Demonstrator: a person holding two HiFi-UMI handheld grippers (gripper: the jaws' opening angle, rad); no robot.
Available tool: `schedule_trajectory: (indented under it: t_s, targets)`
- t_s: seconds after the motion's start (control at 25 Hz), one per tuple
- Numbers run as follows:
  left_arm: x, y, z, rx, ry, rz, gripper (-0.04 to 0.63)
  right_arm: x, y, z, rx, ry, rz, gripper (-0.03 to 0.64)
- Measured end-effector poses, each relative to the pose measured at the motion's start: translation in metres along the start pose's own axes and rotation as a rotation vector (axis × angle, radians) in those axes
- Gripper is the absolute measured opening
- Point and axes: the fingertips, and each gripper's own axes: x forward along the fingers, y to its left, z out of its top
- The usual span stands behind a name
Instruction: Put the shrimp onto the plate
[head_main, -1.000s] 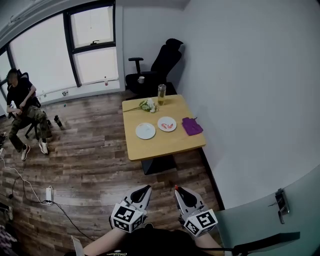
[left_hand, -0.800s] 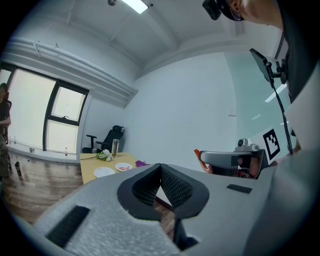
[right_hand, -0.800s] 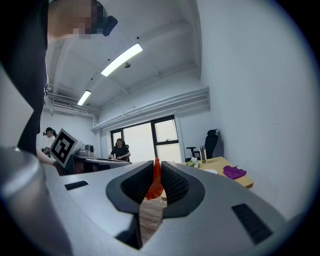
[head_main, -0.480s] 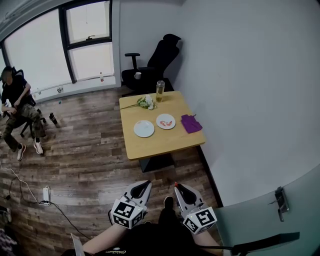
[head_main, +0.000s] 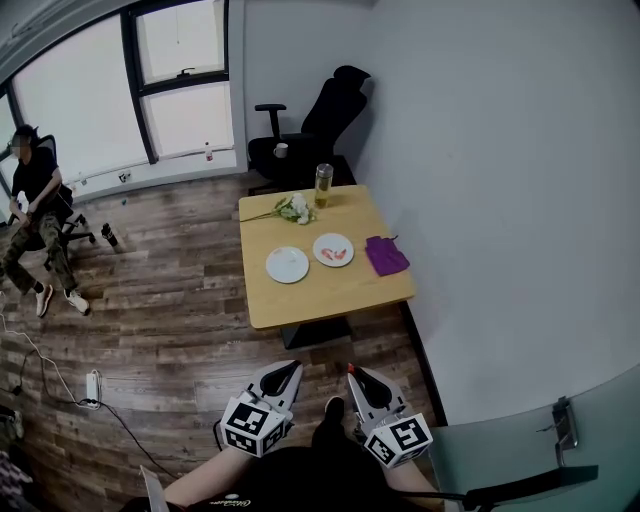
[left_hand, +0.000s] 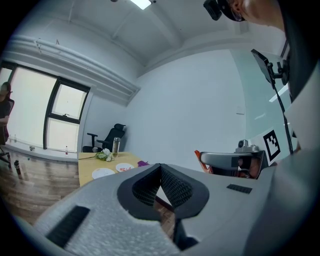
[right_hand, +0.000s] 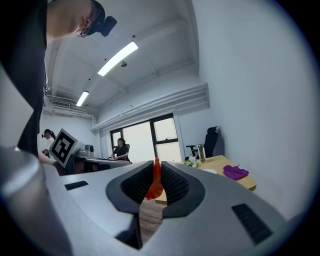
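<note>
A small red-orange shrimp (right_hand: 154, 183) is pinched between the jaws of my right gripper (right_hand: 155, 184), which is shut on it; its red tip (head_main: 351, 372) shows in the head view. My left gripper (head_main: 285, 375) is shut with nothing in it, its pads (left_hand: 170, 186) touching. Both grippers hang low over the wood floor, well short of the table (head_main: 300, 300). Two white plates lie on that table: an empty plate (head_main: 287, 265) and a plate (head_main: 325, 243) with red shrimp pieces (head_main: 338, 253) on it.
A purple cloth (head_main: 386, 255) lies right of the plates. A bottle (head_main: 323, 185) and white flowers (head_main: 293, 208) stand at the table's far edge, with a black office chair (head_main: 310, 130) behind. A person (head_main: 35, 200) sits at far left. A cable and power strip (head_main: 96, 388) lie on the floor.
Both grippers keep their place and their grip. A shoe has come into view between them, and the view has swayed slightly.
</note>
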Motion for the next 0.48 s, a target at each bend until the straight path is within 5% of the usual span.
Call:
schedule_trajectory:
  t_s: [0.48]
  targets:
    - [0.145, 0.026, 0.04, -0.009, 0.001, 0.046, 0.003, 0.067, -0.132, 0.031, 0.019, 0.006, 0.054, 0.048]
